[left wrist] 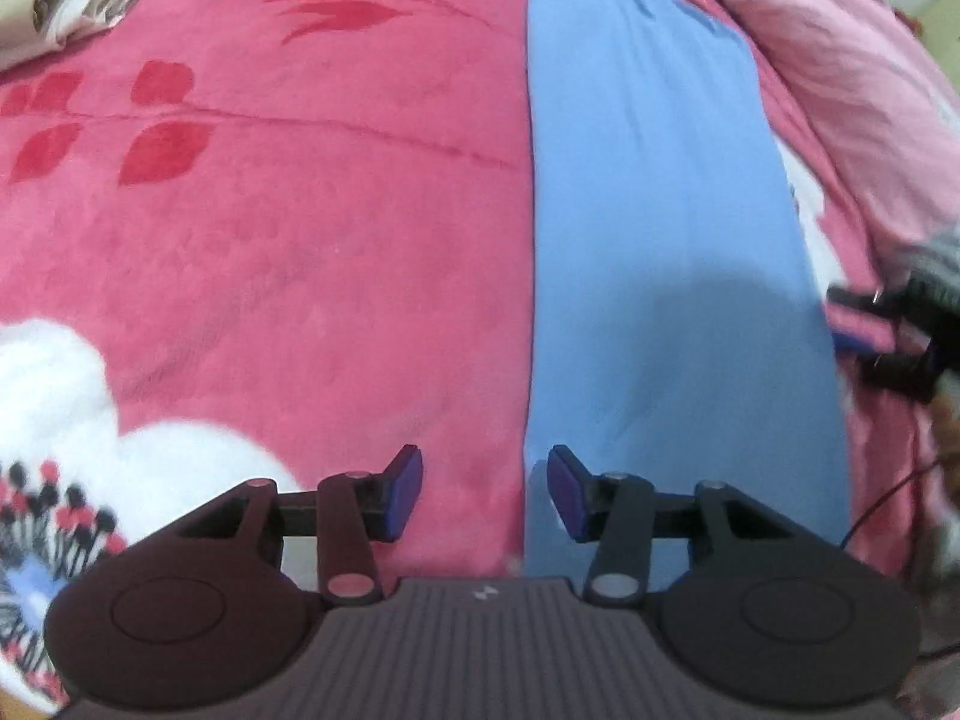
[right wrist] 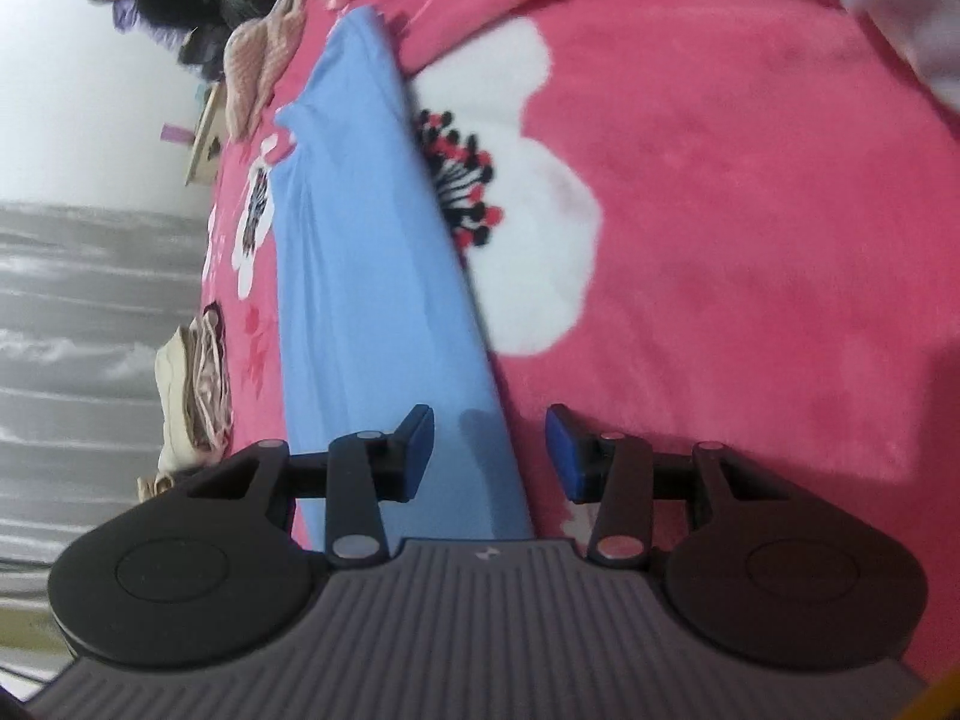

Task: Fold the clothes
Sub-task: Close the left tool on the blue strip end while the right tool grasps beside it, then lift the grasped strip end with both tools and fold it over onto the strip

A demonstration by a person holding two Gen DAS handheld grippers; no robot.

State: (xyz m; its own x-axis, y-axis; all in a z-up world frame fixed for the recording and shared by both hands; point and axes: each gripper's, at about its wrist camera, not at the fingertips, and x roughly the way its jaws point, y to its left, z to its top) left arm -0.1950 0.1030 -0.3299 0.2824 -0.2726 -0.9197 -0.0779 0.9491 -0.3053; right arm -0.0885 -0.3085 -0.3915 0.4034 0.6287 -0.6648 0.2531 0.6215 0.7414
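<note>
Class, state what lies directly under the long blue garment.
The blue garment lies flat on a pink floral blanket, which shows along both its long sides. Anything beneath the blanket is covered.

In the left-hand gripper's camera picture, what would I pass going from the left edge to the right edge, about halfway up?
pink flowered blanket → long folded blue garment → a thin strip of blanket again → the other gripper coming in at the right edge.

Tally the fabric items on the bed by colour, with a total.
Blue: 1, the folded blue garment
Red-pink with flowers: 1, the blanket under it
Pale pink: 1, the bunched pink cloth at the garment's far end
Beige and cream: 1, the stacked pile at the blanket's edge
Total: 4
</note>
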